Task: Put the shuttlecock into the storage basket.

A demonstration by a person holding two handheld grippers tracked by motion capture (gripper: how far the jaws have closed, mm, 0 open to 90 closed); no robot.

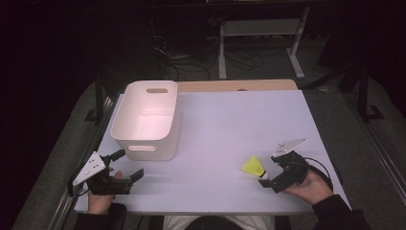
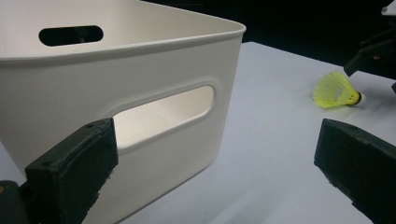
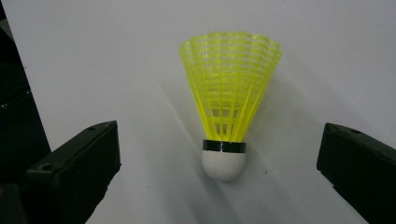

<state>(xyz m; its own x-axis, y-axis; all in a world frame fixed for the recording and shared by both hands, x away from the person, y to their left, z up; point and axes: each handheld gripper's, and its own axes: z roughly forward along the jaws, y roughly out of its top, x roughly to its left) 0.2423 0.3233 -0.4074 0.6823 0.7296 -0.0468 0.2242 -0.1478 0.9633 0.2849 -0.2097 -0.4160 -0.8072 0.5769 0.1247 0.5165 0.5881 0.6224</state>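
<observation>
White table (image 1: 215, 124), yellow shuttlecock (image 3: 229, 100) between wide-open right gripper (image 3: 219, 182), left gripper (image 2: 210, 182) agape, empty.

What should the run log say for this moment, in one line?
left gripper: open, beside white bin | right gripper: open, jaws either side of yellow shuttlecock | shuttlecock: lying on table, not gripped
</observation>
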